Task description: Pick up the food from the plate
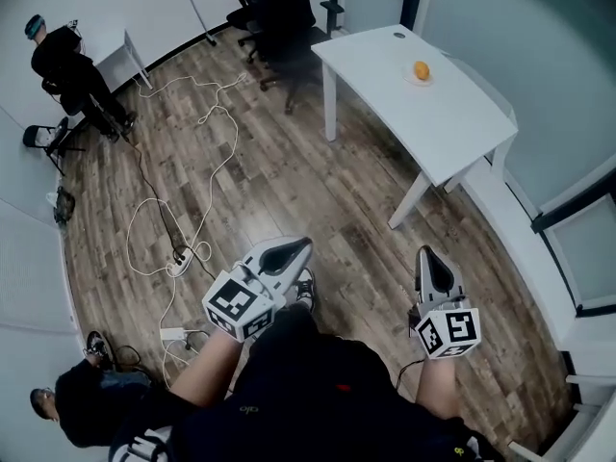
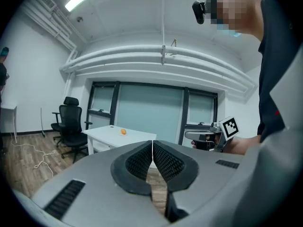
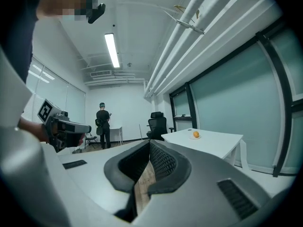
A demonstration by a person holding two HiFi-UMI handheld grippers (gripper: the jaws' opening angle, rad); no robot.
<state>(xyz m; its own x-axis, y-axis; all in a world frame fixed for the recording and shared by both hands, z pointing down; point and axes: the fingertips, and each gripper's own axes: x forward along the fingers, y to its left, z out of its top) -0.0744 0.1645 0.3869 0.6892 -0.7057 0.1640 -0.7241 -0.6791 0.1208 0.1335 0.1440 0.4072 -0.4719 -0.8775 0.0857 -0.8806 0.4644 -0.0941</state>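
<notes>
A small orange piece of food (image 1: pixel 422 69) lies on a pale plate (image 1: pixel 410 79) on the white table (image 1: pixel 385 56) at the far right of the room. It also shows small and distant as the orange food (image 2: pixel 123 132) in the left gripper view and the orange food (image 3: pixel 196 135) in the right gripper view. Both grippers are held low, close to the person's body, far from the table. My left gripper (image 1: pixel 305 243) is shut with nothing in it, its jaws meeting in the left gripper view (image 2: pixel 152 144). My right gripper (image 1: pixel 425 251) is also shut and empty (image 3: pixel 149 144).
Wooden floor lies between me and the table. Black office chairs (image 1: pixel 274 8) stand beside the table's far end. White cables (image 1: pixel 183 210) and a power strip (image 1: pixel 178 258) trail over the floor at left. One person (image 1: pixel 72 70) stands at the far left, and another person (image 1: pixel 87 402) is near my left.
</notes>
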